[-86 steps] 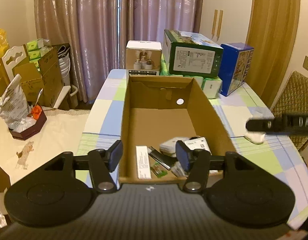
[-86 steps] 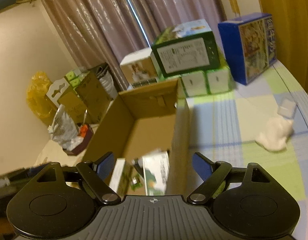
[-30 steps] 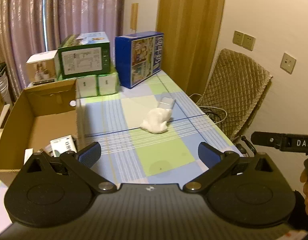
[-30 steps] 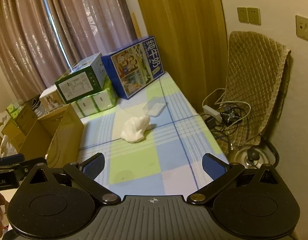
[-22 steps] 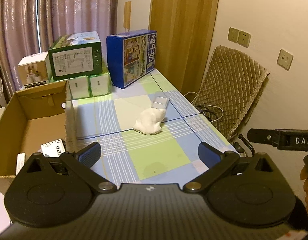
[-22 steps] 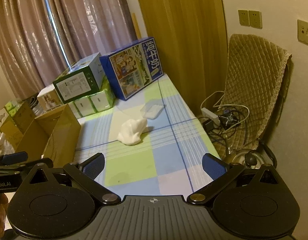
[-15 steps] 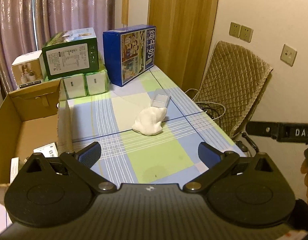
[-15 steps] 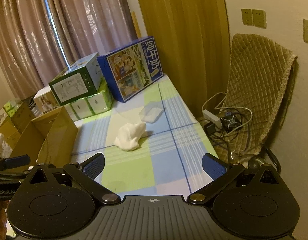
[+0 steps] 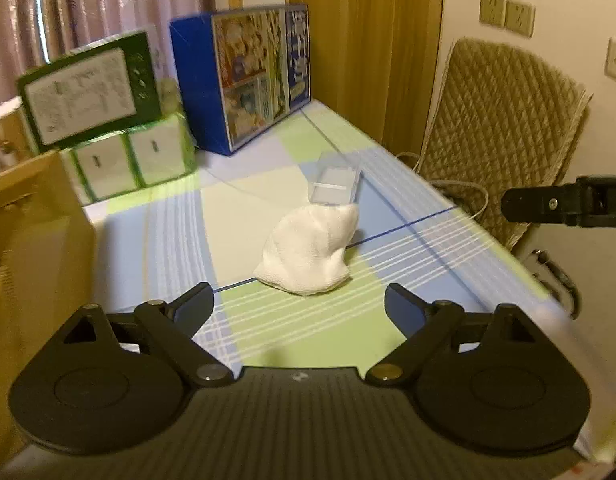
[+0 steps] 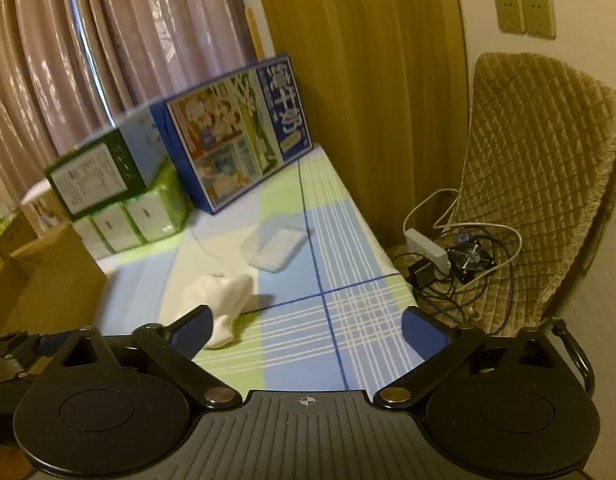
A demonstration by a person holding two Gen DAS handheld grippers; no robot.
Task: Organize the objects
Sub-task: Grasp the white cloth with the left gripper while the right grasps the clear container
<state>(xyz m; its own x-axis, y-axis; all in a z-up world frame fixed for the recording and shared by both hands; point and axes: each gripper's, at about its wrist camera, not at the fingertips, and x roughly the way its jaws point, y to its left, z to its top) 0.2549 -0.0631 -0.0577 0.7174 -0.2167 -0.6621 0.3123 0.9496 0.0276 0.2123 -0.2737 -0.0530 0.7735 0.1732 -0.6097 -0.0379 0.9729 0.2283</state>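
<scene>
Jaws gape wide on both grippers; blue box (image 10: 244,136) lettering reads "纯牛奶".

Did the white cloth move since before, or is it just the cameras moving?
No. The cloth still lies just in front of the clear tray, by the same blue line on the tablecloth. It only looks bigger because the left gripper came closer.

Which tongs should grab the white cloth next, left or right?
Probably the left tongs: open, with the white cloth centred straight ahead. The right tongs, also open, see it off beside their left finger.
</scene>
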